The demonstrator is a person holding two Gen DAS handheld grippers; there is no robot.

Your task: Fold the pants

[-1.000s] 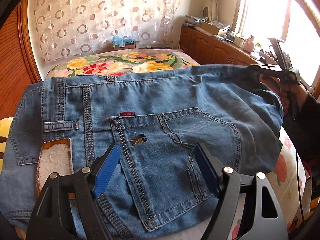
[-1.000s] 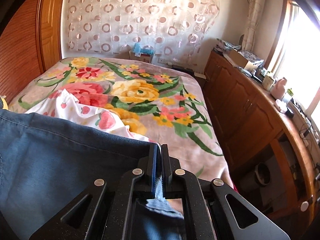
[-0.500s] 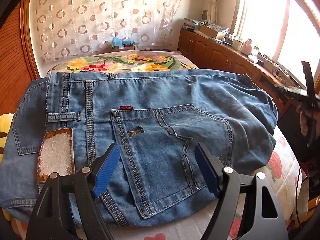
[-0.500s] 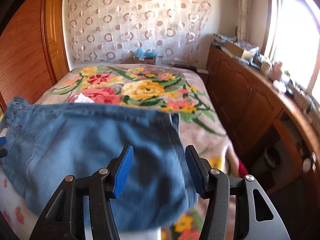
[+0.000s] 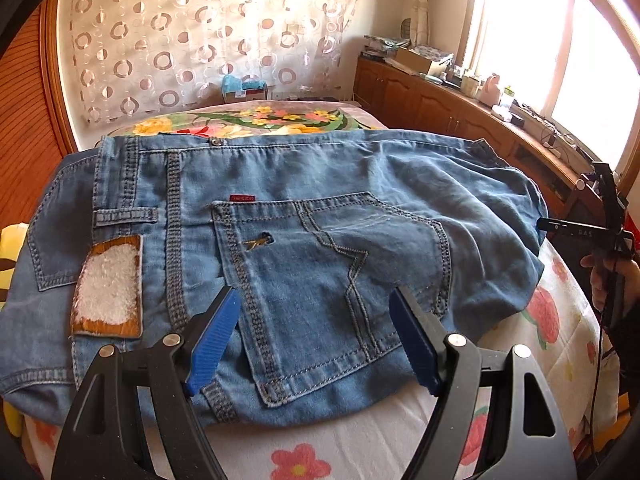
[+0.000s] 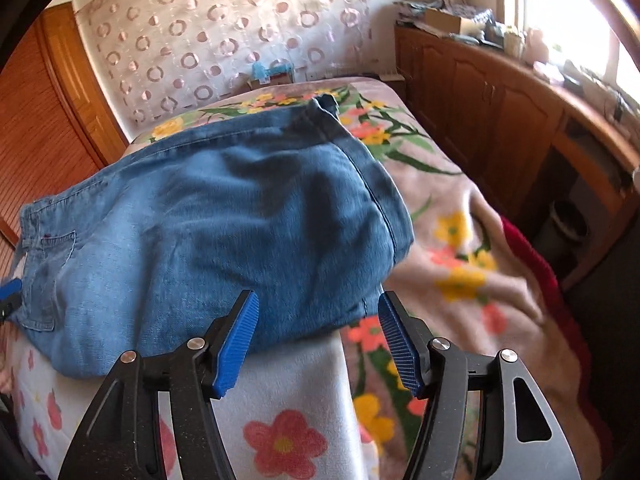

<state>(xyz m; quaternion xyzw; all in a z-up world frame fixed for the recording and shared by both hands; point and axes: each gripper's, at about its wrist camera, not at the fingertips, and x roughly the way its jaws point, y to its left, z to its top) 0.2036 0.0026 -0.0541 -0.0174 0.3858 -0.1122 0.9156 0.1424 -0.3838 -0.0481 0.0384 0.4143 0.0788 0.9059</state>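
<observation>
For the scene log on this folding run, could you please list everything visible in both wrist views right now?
jeans: one pair, blue denim, lying folded on the bed, back pocket up
patch: one, white with a brown border, on the jeans' left part
floral blanket: one, pink with yellow flowers, covering the bed
white flowered sheet: one, under the jeans' near edge
cabinets: one wooden row, brown, along the window wall
curtain: one, cream with circles, on the far wall
left gripper: black with blue pads, open above the jeans
right gripper: black with blue pads, open at the jeans' right edge
</observation>
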